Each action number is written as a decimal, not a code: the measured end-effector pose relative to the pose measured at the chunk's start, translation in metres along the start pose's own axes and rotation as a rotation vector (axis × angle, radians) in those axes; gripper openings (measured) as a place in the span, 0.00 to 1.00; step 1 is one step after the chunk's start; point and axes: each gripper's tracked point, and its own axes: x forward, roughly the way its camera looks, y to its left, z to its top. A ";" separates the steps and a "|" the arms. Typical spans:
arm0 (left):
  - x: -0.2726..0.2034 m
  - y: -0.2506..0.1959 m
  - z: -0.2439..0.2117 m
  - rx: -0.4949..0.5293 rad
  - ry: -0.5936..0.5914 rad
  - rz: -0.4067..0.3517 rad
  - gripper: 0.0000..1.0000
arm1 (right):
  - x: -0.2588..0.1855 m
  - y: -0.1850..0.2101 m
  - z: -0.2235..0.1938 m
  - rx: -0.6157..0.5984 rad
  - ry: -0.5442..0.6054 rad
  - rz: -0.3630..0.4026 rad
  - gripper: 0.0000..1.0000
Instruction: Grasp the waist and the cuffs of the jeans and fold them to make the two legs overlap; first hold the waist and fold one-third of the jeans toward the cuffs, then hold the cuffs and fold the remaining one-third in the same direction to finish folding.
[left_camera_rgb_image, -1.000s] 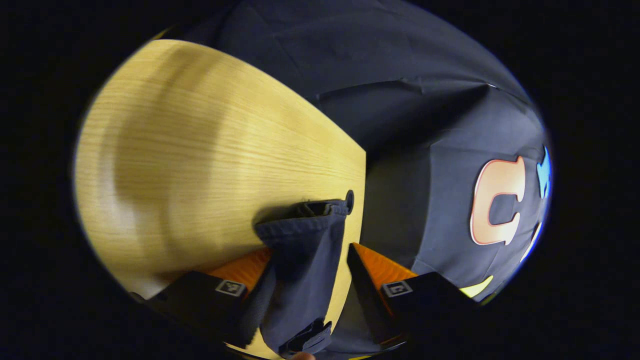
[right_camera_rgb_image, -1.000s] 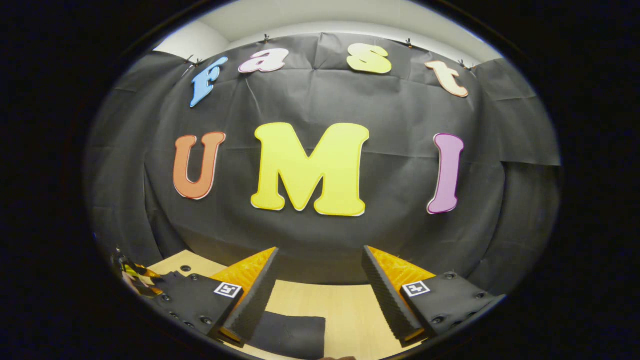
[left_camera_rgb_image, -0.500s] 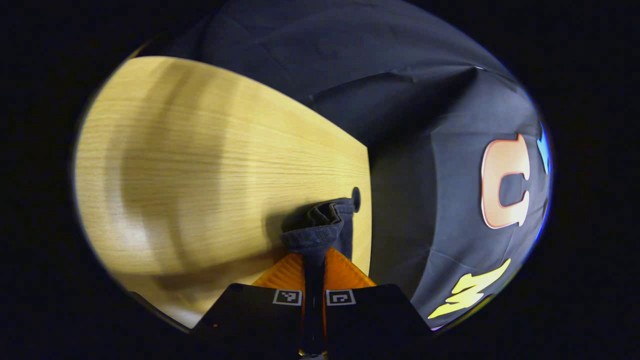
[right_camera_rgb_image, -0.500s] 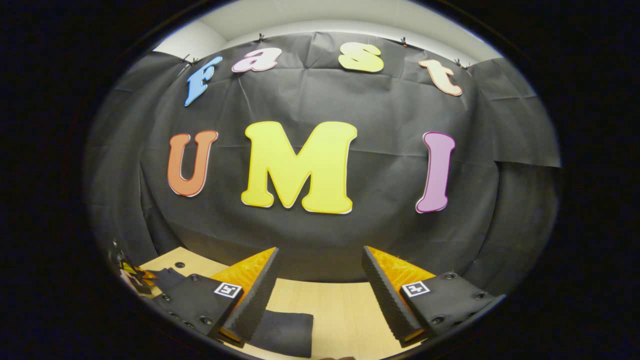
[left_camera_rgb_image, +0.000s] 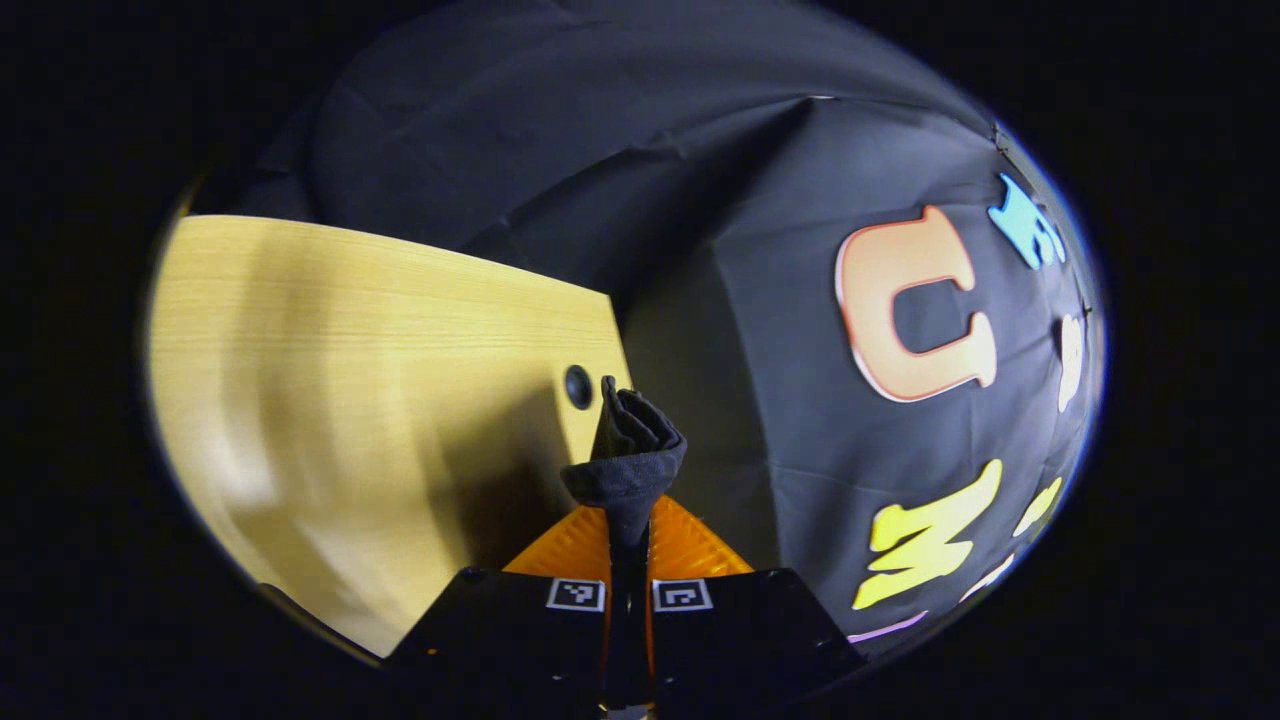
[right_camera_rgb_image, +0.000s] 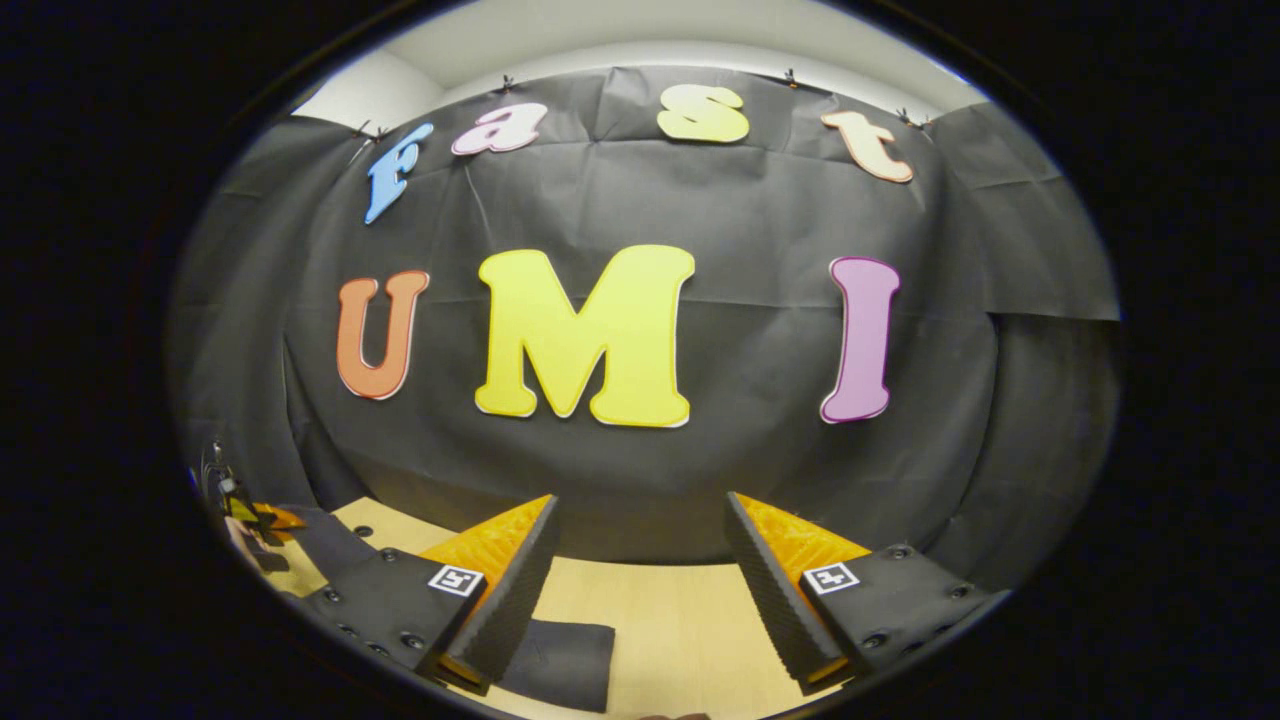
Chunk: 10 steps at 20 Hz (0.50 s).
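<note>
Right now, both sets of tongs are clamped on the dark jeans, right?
Not quite. The left tongs are clamped on the jeans, as the left gripper view shows. The right gripper view shows the right tongs open, gripping nothing.

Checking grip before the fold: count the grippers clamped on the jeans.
1. The left gripper is shut on a bunched edge of the jeans over the table corner. The right gripper is open, jeans cloth below its left finger.
</note>
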 end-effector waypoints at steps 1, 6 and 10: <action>-0.004 -0.009 -0.008 0.017 -0.007 -0.019 0.04 | 0.001 -0.006 -0.003 0.002 0.003 0.003 0.97; -0.022 -0.065 -0.050 0.064 -0.020 -0.106 0.04 | 0.001 -0.040 -0.005 0.008 0.001 0.022 0.99; -0.037 -0.097 -0.090 0.180 -0.022 -0.138 0.03 | 0.006 -0.061 -0.010 0.015 0.002 0.043 0.99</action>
